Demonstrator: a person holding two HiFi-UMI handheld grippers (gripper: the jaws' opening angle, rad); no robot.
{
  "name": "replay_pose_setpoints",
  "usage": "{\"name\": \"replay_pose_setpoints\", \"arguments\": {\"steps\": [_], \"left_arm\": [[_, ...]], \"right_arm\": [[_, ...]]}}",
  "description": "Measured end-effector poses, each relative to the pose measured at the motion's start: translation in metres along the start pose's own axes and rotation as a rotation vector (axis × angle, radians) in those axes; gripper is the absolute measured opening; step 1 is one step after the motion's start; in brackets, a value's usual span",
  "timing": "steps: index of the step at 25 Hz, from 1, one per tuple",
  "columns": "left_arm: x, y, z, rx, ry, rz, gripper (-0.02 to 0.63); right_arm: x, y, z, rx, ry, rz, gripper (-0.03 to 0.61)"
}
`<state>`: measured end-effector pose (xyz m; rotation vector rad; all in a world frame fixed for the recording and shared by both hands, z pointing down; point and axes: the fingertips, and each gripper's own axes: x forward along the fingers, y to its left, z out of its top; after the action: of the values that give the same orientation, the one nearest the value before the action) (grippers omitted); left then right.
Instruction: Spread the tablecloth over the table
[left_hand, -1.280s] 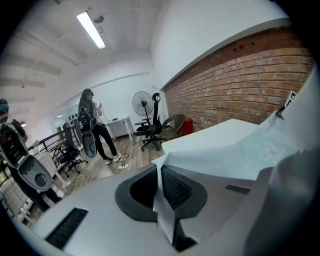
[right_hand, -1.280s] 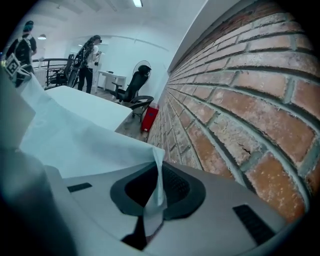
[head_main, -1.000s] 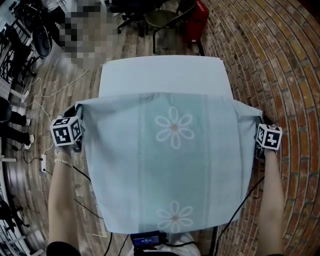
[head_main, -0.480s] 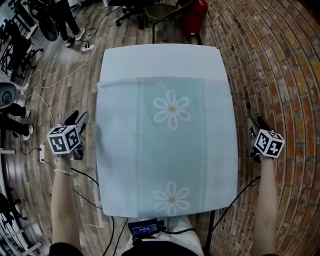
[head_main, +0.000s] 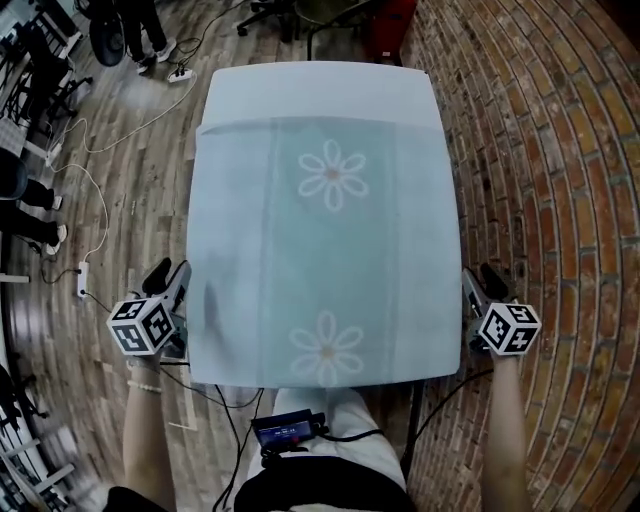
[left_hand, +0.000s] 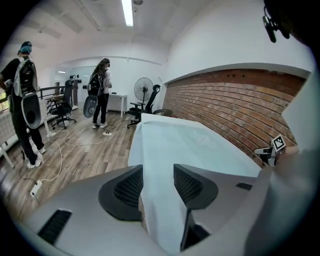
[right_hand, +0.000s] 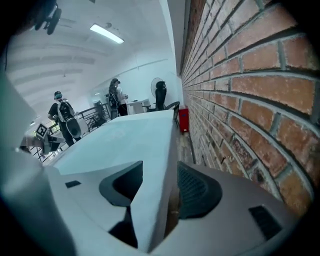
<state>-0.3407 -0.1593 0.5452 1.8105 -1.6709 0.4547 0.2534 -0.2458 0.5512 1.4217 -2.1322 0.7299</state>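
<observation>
The pale green tablecloth (head_main: 325, 240) with white daisies lies flat over the white table (head_main: 320, 90), whose far strip stays bare. My left gripper (head_main: 168, 272) is at the cloth's near left corner and my right gripper (head_main: 480, 276) at the near right corner. In the left gripper view the jaws (left_hand: 157, 182) stand apart, and the hanging cloth edge (left_hand: 160, 215) runs between them without being pinched. In the right gripper view the jaws (right_hand: 157, 187) are also apart around the cloth's side drop (right_hand: 147, 200).
A brick floor and wall (head_main: 540, 150) run close along the table's right side. On the left, wooden floor carries cables (head_main: 90, 200) and a power strip (head_main: 82, 280). People (left_hand: 100, 92) and office chairs (left_hand: 145, 102) stand beyond the far end.
Both grippers let go of the cloth's side edges and slid back along the table to its near corners. The cloth has dropped flat onto the table.
</observation>
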Motion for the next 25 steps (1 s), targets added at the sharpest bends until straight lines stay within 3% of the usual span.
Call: {"name": "replay_pose_setpoints", "arguments": {"steps": [5,10,14,18,25], "left_arm": [[-0.028,-0.019,-0.052,-0.046,0.030,0.013,0.206],[-0.028,-0.029,-0.079,-0.042,0.051,0.033,0.187],[-0.024,-0.023,-0.085,-0.004,0.068,0.085,0.142],[-0.024,-0.013,-0.085,-0.028,0.057,0.119,0.052],[-0.012,-0.011,-0.075,0.001,0.057,0.129,0.041]], "right_arm": [[-0.018,0.013,-0.046,0.003,0.047,0.025,0.227],[-0.020,0.013,-0.076,0.041,0.080,0.022,0.210],[-0.018,0.016,-0.080,0.097,0.060,0.052,0.166],[-0.017,0.016,-0.079,0.118,0.043,0.053,0.164],[-0.007,0.013,-0.070,0.131,0.039,0.015,0.163]]}}
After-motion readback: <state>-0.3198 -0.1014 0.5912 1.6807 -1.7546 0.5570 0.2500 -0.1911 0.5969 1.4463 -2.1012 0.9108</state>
